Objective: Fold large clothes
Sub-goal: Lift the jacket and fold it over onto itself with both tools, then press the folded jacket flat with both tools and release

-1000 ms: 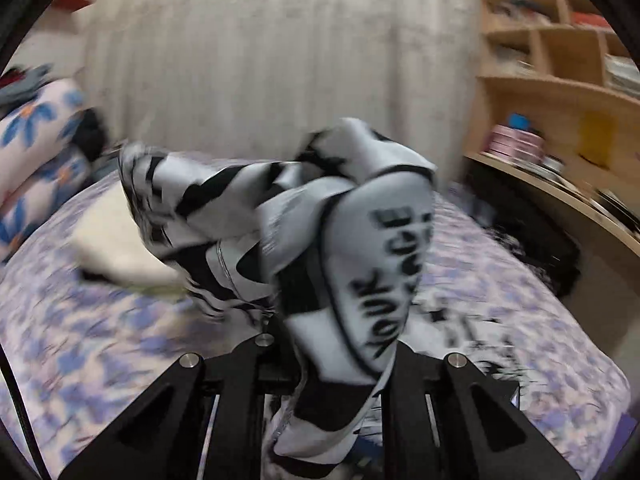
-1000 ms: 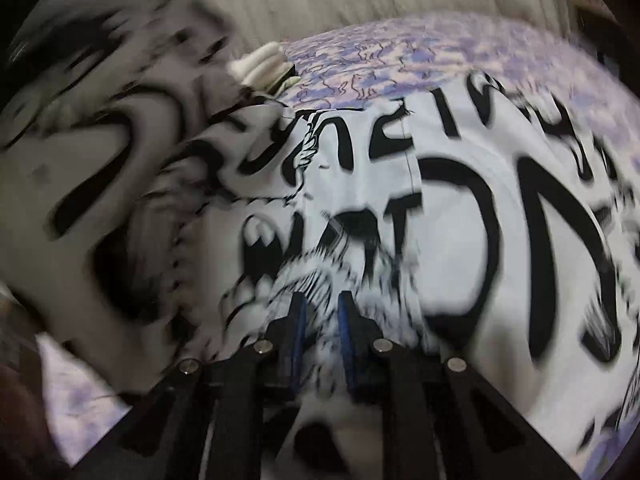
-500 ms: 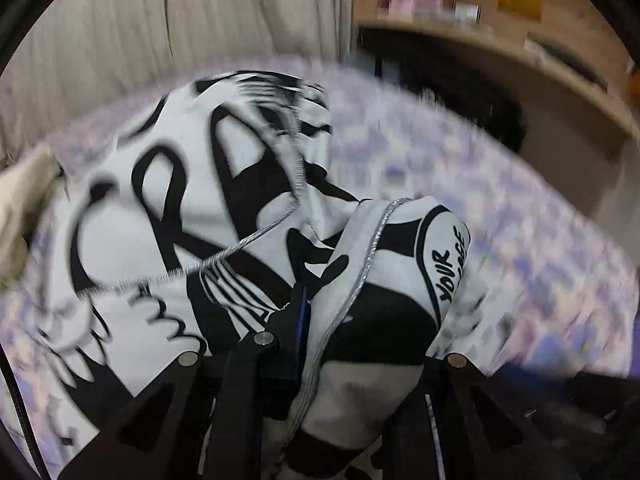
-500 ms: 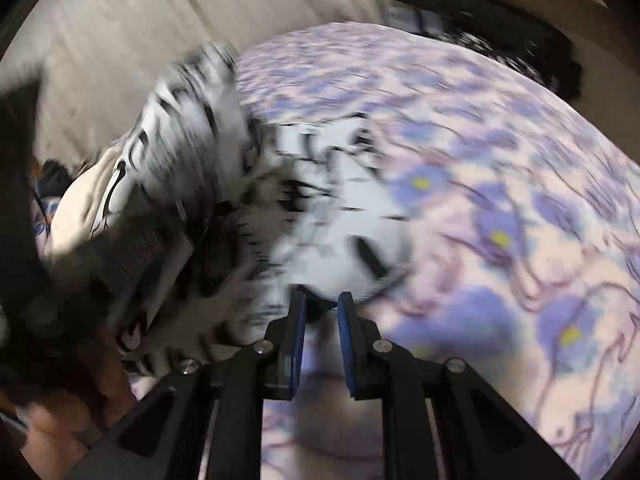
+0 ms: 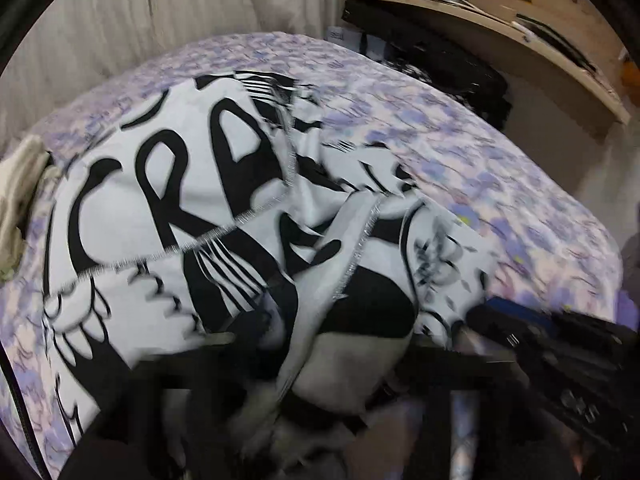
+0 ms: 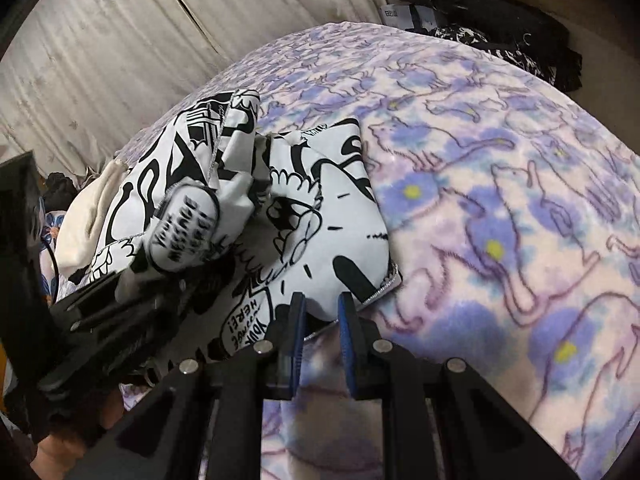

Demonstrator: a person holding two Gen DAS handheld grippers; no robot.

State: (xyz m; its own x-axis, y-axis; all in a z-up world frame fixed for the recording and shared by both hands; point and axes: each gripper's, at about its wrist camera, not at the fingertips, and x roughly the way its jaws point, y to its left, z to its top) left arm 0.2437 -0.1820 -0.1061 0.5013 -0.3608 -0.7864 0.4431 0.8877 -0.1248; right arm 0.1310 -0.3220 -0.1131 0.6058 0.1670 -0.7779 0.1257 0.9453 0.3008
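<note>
- Right wrist view: the right gripper (image 6: 320, 312) has its blue-padded jaws set narrowly apart, and the near edge of the black-and-white printed garment (image 6: 320, 216) sits between their tips; whether the pads actually pinch the cloth cannot be told.
- Left of it in the same view, the left gripper (image 6: 132, 300) is closed on a bunched fold of the garment, with a printed flap draped over its black frame.
- Left wrist view: the left gripper (image 5: 320, 344) is blurred, and a thick wad of the garment (image 5: 192, 184) fills the space between its fingers and spills over them.
- Beyond the jaws the garment lies partly spread on the bed cover (image 5: 500, 168), a fleecy purple and cream sheet with a flower pattern, its big black letters facing up.
- A cream cloth (image 5: 18, 200) lies at the garment's far left edge, touching it.
- Behind the bed hangs a pale curtain (image 6: 120, 40), and a wooden desk (image 5: 500, 28) stands to the right with dark fabric beneath it.
</note>
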